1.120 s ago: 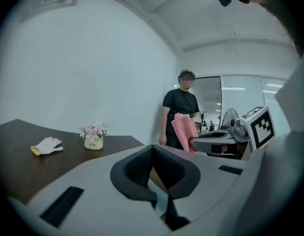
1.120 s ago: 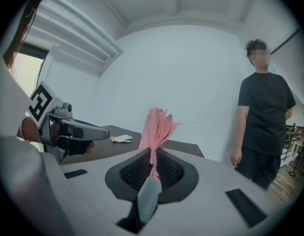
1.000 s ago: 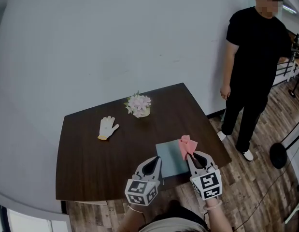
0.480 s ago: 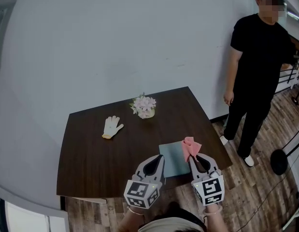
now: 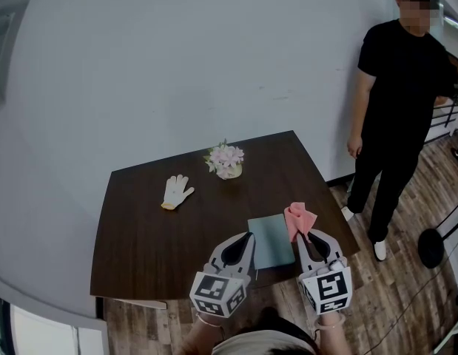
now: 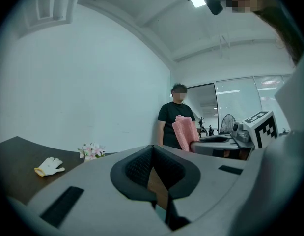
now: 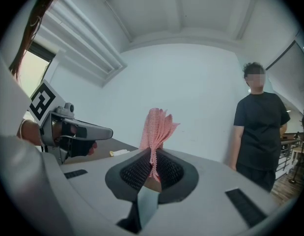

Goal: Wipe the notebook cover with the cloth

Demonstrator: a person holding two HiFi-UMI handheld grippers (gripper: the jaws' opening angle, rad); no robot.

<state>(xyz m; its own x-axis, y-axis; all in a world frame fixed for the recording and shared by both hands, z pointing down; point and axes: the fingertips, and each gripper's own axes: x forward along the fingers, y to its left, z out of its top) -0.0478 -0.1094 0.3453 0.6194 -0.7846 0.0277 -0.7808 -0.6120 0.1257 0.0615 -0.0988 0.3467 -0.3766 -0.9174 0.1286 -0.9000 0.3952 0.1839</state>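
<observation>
A grey-green notebook (image 5: pixel 272 240) lies flat near the front edge of the dark table (image 5: pixel 155 235). My right gripper (image 5: pixel 306 234) is shut on a pink cloth (image 5: pixel 299 218), which sticks up out of its jaws just right of the notebook. In the right gripper view the cloth (image 7: pixel 156 131) rises from between the closed pads. My left gripper (image 5: pixel 244 240) hovers at the notebook's left edge, jaws shut with nothing in them. The left gripper view shows the cloth (image 6: pixel 185 132) held aloft by the other gripper.
A white work glove (image 5: pixel 176 191) lies on the table's left part and a small pot of pink flowers (image 5: pixel 226 159) stands near its back edge. A person in black (image 5: pixel 395 102) stands on the wooden floor to the right of the table.
Both grippers and the cloth have drifted slightly right and lower in the head view as the camera shifted. The grip on the cloth is unchanged.
</observation>
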